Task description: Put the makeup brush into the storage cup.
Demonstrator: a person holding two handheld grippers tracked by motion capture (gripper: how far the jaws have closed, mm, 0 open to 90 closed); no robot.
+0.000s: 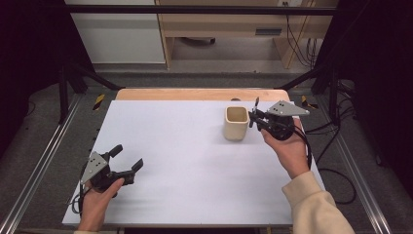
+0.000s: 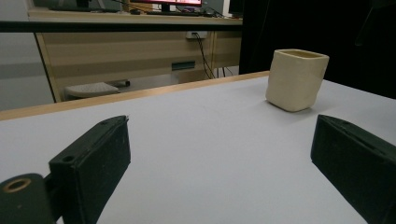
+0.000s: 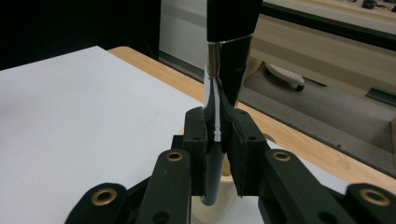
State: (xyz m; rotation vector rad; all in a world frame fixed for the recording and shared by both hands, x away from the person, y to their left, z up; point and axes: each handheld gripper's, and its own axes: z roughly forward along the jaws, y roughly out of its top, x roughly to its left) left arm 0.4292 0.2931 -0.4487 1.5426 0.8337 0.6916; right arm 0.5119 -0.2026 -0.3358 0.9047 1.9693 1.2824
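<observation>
Right gripper (image 1: pixel 254 116) is clamping a black flat-ended tool (image 3: pixel 227 56) above the cream cup (image 1: pixel 236 123); left gripper (image 1: pixel 127 158) is resting on the white table (image 1: pixel 185 161), jaws standing apart.

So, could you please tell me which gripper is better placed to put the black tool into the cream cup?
Right. The right gripper already clamps the black tool beside the cream cup; the left gripper rests open, far off.
</observation>
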